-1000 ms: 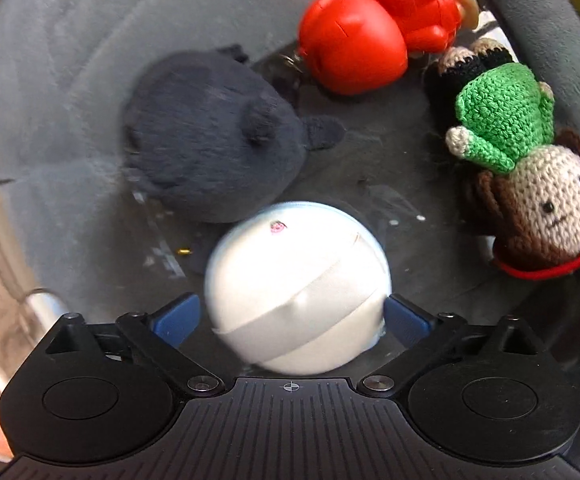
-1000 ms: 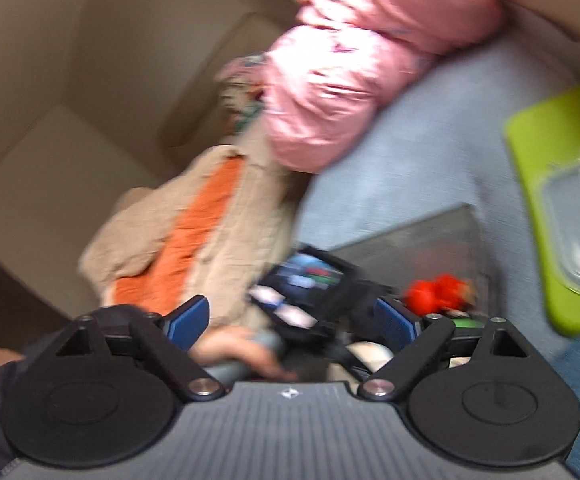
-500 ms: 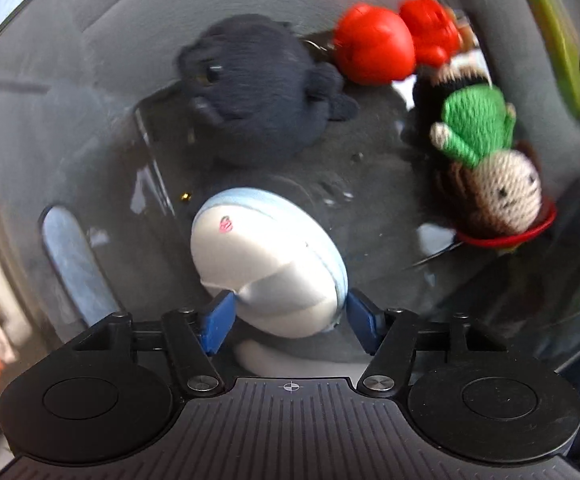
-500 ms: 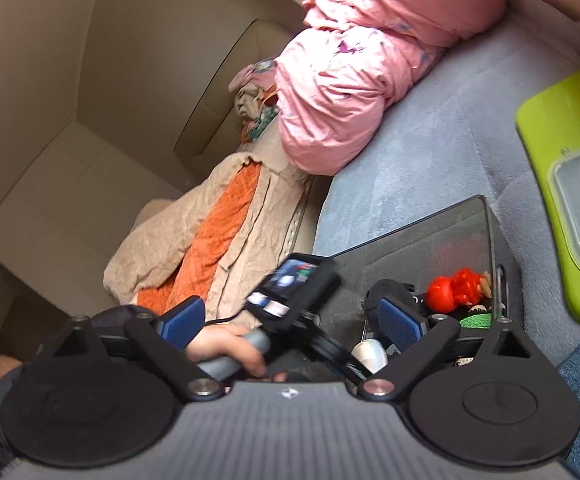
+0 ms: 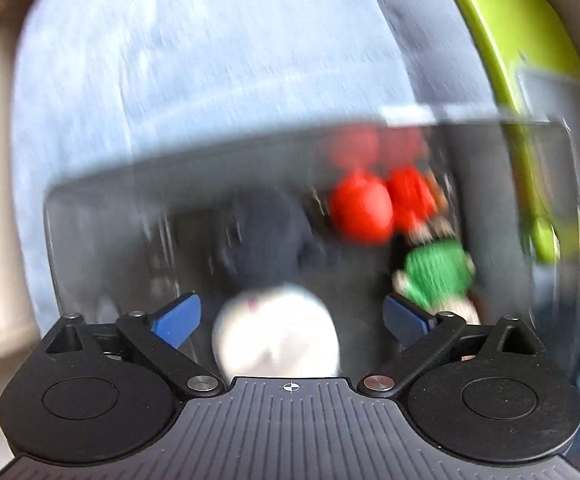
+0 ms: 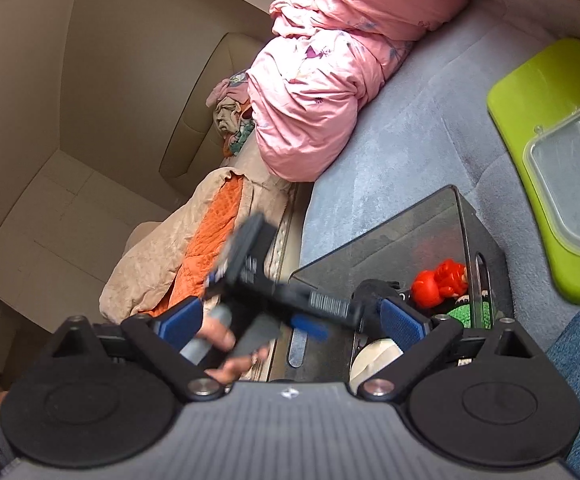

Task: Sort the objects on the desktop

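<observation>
The left wrist view is motion-blurred. My left gripper [image 5: 290, 316] is open, its blue fingers wide apart. A white ball [image 5: 276, 332] lies between and below them in the dark see-through bin [image 5: 110, 216], free of both pads. Further back in the bin lie a dark grey plush [image 5: 262, 232], a red toy [image 5: 361, 212] and a green crochet doll [image 5: 435, 272]. My right gripper [image 6: 290, 320] is open and holds nothing, above and left of the bin [image 6: 409, 232]. From there I see the red toy [image 6: 437, 284], the doll [image 6: 469, 312] and the ball [image 6: 373, 360].
A hand [image 6: 218, 336] holds the left gripper at the bin's near-left corner. The bin sits on a blue-grey bed cover [image 6: 389, 152]. A lime-green tray [image 6: 537, 92] with a clear lidded box [image 6: 573, 184] lies right. A pink duvet [image 6: 329, 80] and a beige-orange blanket [image 6: 210, 240] lie left.
My left gripper has opened and let go of the white ball, then pulled back and up from the bin. The right gripper has stayed open and shifted slightly.
</observation>
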Available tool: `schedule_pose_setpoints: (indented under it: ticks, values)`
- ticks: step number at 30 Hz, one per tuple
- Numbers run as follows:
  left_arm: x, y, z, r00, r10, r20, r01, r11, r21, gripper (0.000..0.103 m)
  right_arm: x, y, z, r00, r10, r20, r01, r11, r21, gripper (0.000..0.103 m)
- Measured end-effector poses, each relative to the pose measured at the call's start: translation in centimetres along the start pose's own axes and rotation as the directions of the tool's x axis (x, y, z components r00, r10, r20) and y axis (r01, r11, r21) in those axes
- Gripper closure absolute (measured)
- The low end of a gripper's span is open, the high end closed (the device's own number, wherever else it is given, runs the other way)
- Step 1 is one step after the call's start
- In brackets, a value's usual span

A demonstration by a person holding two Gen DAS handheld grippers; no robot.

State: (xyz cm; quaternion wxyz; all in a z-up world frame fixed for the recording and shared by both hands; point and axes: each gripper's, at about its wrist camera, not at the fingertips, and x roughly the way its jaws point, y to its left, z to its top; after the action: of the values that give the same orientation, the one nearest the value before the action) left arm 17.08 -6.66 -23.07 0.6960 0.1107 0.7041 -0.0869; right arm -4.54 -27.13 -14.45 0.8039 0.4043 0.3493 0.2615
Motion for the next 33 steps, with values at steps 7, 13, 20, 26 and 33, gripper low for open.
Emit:
schedule_pose_setpoints:
  ticks: [7,13,20,26,33]
  values:
    - [5.5,-0.6,0.4,0.982,0.189,0.027,-0.190,0.981,0.029,0.000,-0.3,-0.4,-0.3,1.000,-0.002,0.007,0.002,1.000,0.015,0.006]
    - [4.5,0.3,-1.1,0.976,0.210,0.057,-0.214,0.972,0.098,0.039,-0.3,-1.2,-0.2,1.000,-0.005,0.017,0.004,0.999,0.051,0.006]
    - [2.1,2.9,-2.2,0.976,0.214,0.049,-0.217,0.974,0.072,0.041,0.0,-1.1,-0.3,1.000,0.007,0.006,-0.007,0.999,0.048,0.006]
    - [2.3,3.8,-1.7,0.980,0.192,0.044,-0.192,0.981,0.006,0.037,0.5,-1.5,-0.6,1.000,0.007,-0.013,-0.006,0.998,0.063,0.005]
    - [-3.1,3.0,-3.1,0.994,0.052,0.099,-0.046,0.997,-0.060,0.006,0.1,-1.4,-0.5,1.000,-0.005,0.000,0.005,0.998,0.063,0.005]
